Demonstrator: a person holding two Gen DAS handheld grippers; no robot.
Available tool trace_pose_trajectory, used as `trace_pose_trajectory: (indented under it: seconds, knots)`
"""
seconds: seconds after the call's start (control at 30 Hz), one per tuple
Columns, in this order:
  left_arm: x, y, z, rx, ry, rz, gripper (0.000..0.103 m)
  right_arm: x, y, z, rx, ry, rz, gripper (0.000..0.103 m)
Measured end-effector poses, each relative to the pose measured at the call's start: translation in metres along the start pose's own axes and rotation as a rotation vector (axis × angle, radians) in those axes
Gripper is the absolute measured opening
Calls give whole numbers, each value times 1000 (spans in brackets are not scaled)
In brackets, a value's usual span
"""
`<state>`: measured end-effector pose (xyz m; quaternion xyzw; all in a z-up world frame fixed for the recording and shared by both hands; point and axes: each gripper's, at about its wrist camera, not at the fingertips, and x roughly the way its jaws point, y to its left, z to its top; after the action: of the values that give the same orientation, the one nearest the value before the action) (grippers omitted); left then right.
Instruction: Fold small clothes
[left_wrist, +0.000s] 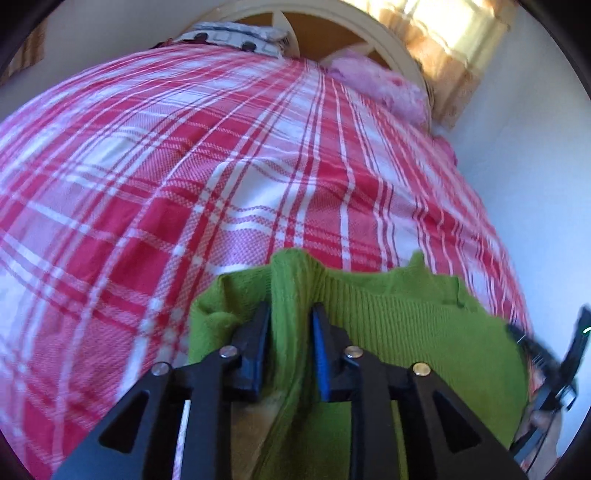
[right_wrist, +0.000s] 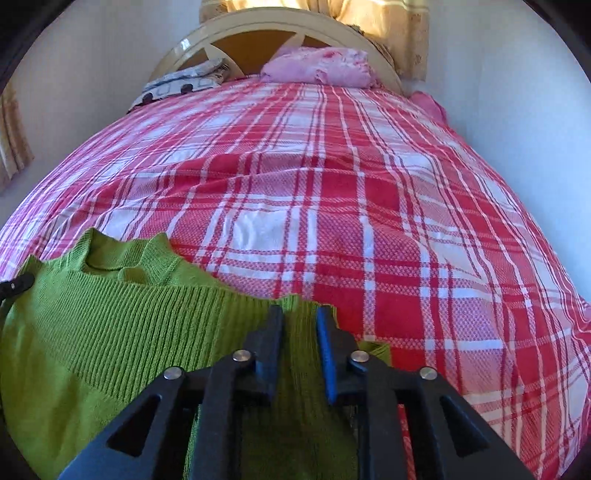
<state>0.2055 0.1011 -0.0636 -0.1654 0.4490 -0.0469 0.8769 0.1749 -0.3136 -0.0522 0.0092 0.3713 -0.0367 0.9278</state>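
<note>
The green knit sweater lies at the near end of the bed, on the red-and-white plaid bedspread, its neckline toward the headboard and its width running side to side between the 2 claws. The left gripper sits at one shoulder, the right gripper at the other, so each hand is nearest its own corner. In both wrist views a strip of knit runs up between the blue pads, yet the jaws stand slightly apart (more a loose straddle than a firm pinch, as far as I can judge). No containers are in sight; only a pink bundle and a patterned pillow rest by the headboard.
</note>
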Motion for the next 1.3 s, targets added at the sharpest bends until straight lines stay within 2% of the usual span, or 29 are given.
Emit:
trace_pose_trajectory:
  seconds: [0.07, 0.1, 0.13, 0.27, 0.37, 0.53, 0.63, 0.93, 1.0, 1.03, 1.07, 1.13, 1.3]
  knots:
    - [-33, -5, -8, 70, -65, 4, 25, -47, -16, -5, 81, -177, -28, 20]
    - [-50, -8, -16, 111, -96, 23, 28, -68, -22, -10, 107, -230, -23, 20]
    - [-62, -11, -25, 137, -102, 36, 35, -84, -24, -17, 101, -230, -11, 20]
    - [-88, -21, -67, 187, -91, -5, 37, -111, -11, -63, -3, -108, 28, 20]
    - [-95, -27, -101, 197, -93, -35, 37, -126, 2, -102, -19, -64, 82, 20]
    - [-91, -40, -146, 221, -90, 9, 37, -136, 16, -144, -48, -54, 71, 20]
    - [-86, -50, -162, 293, -121, 89, 42, -121, 12, -160, -17, 17, 112, 20]
    - [-80, -53, -161, 306, -116, 133, 52, -122, 8, -160, 0, 30, 118, 21]
    - [-80, -53, -162, 308, -123, 150, 55, -127, 19, -152, -18, 28, -2, 20]
    - [-80, -54, -164, 307, -125, 154, 55, -137, 27, -149, -1, -15, -60, 21]
    - [-80, -53, -164, 306, -125, 154, 55, -148, 35, -147, 16, -66, -8, 21]
    - [-80, -53, -164, 306, -125, 154, 55, -158, 59, -141, 4, -102, 111, 21]
    - [-80, -54, -164, 308, -128, 158, 56, -137, 122, -132, -92, -48, 224, 19]
